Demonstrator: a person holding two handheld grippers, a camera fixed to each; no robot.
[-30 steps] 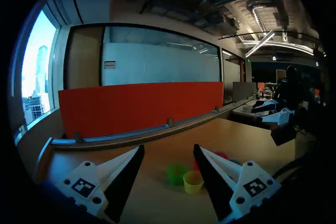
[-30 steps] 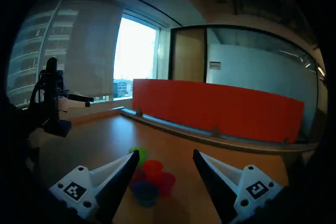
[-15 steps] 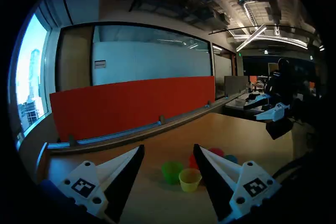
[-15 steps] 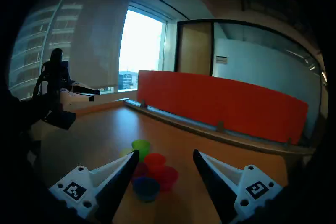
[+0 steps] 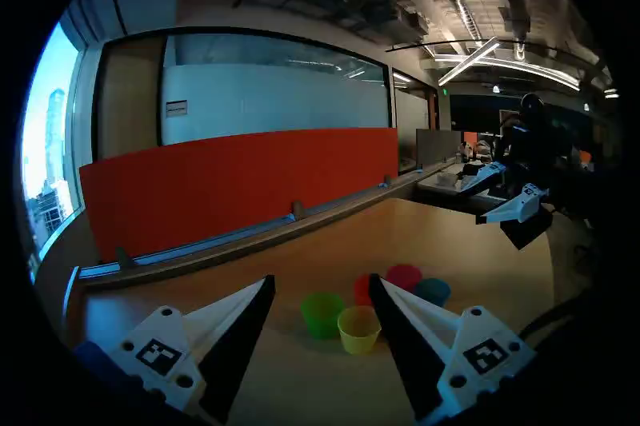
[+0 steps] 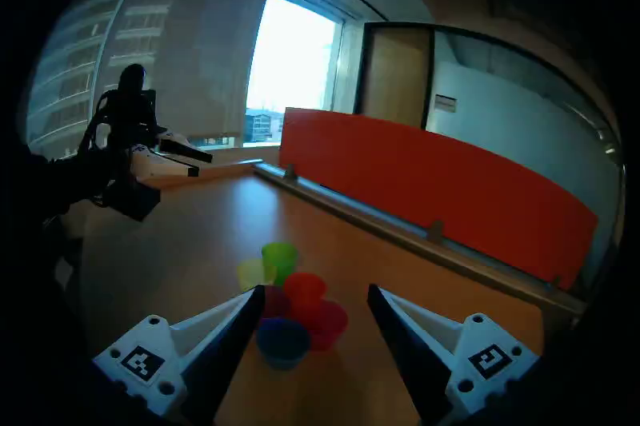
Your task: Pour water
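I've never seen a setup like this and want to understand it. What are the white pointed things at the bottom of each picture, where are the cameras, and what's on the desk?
No robot here: a person holds a two-finger gripper in each hand. The pointed wedges are each gripper's own fingers, seen by a fisheye camera riding on it. The left gripper view looks along the left gripper; the right gripper view looks along the right gripper. Each also catches the other gripper farther off. On the wooden table, before an orange divider, stands a cluster of small cups, among them a green cup, a yellow cup, a red cup, a pink cup and a blue cup. Both grippers are open and hold nothing. Whether any cup has water, I cannot tell.
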